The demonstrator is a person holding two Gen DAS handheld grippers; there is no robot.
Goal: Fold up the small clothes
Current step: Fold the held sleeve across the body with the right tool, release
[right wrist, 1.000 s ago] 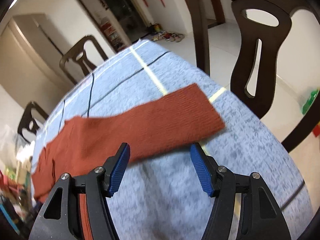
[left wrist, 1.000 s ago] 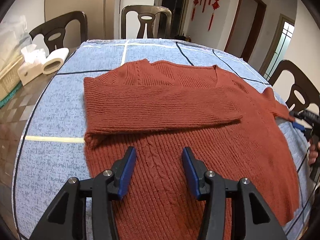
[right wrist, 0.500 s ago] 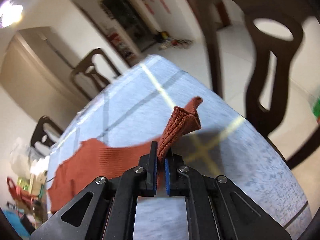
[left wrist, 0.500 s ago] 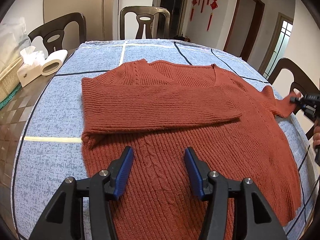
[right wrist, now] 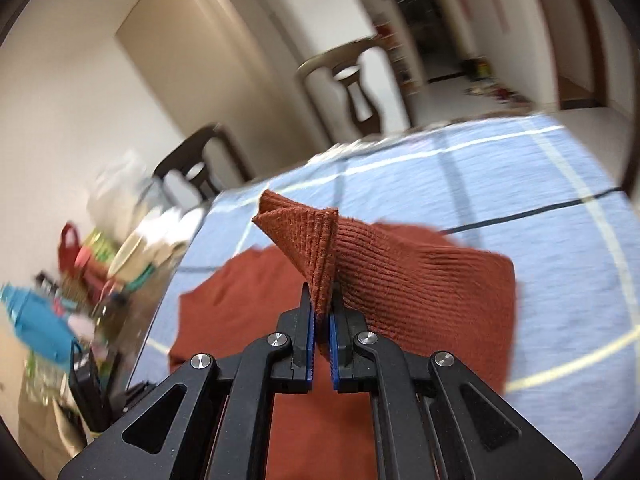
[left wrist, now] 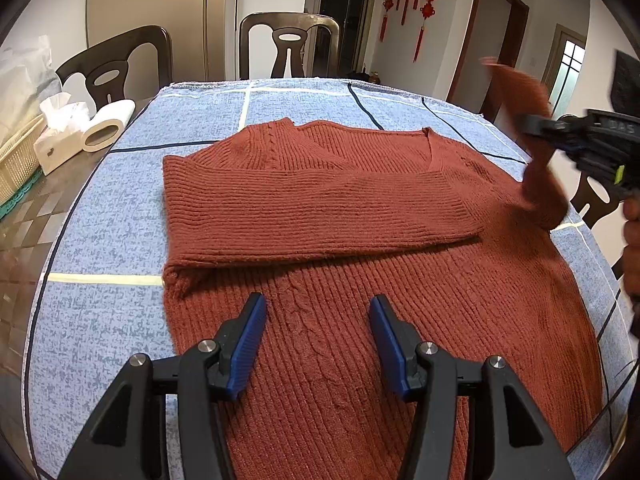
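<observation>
Sleeve of rust-red ribbed knit sweater (left wrist: 360,208) pinched in right tool (right wrist: 321,320), lifted off bench.
Sweater lies flat on blue speckled cloth w/ dark and pale grid lines (left wrist: 100,320) covering the bench; one sleeve already folded across the chest, neckline at far side. Right tool's blue pads pressed together on the other sleeve's cuff (right wrist: 312,248), which sticks up past the tips in a bunched fold; rest of that sleeve trails down to the body. In left view the same tool (left wrist: 560,132) is up at the right edge, sleeve hanging from it. Left tool (left wrist: 318,332) hovers over the cable-knit lower front, pads spread, nothing between them. White tissue box (left wrist: 60,136) and paper roll (left wrist: 108,128) sit at far left bench corner, beside the cloth; dark wooden chairs (left wrist: 288,44) behind.
</observation>
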